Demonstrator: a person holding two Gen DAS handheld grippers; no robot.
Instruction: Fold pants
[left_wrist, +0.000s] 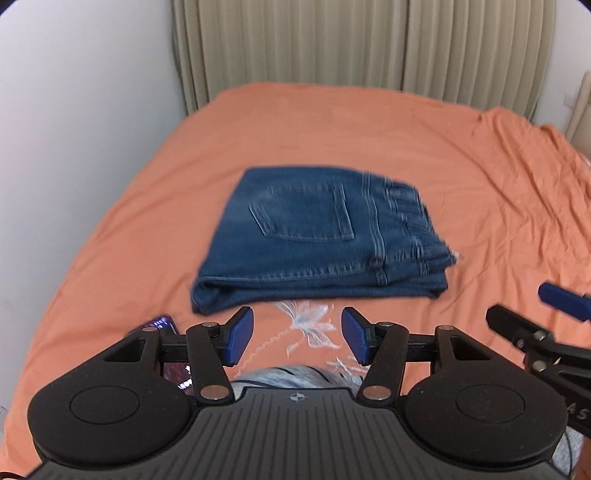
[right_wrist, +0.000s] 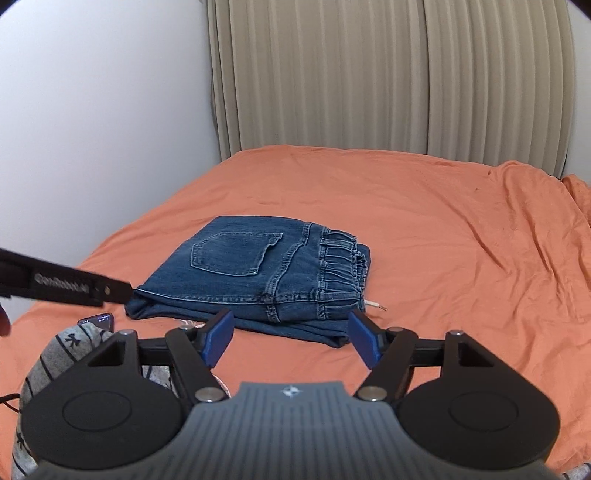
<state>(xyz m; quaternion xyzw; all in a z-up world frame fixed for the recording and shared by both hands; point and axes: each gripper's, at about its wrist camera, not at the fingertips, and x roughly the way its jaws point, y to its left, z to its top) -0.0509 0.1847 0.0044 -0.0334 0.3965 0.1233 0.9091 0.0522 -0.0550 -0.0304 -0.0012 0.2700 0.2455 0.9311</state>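
Left wrist view has the left gripper (left_wrist: 297, 336) spread wide with nothing between its blue pads, low in the frame over the orange bedsheet (left_wrist: 147, 192), and the right gripper (right_wrist: 289, 339) looks just as spread and empty. Folded jeans (left_wrist: 314, 236) sit mid-frame just past both, back pocket up, beige curtains (left_wrist: 332, 40) up top.

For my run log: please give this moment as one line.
jeans: folded on bed | left gripper: open, empty | right gripper: open, empty
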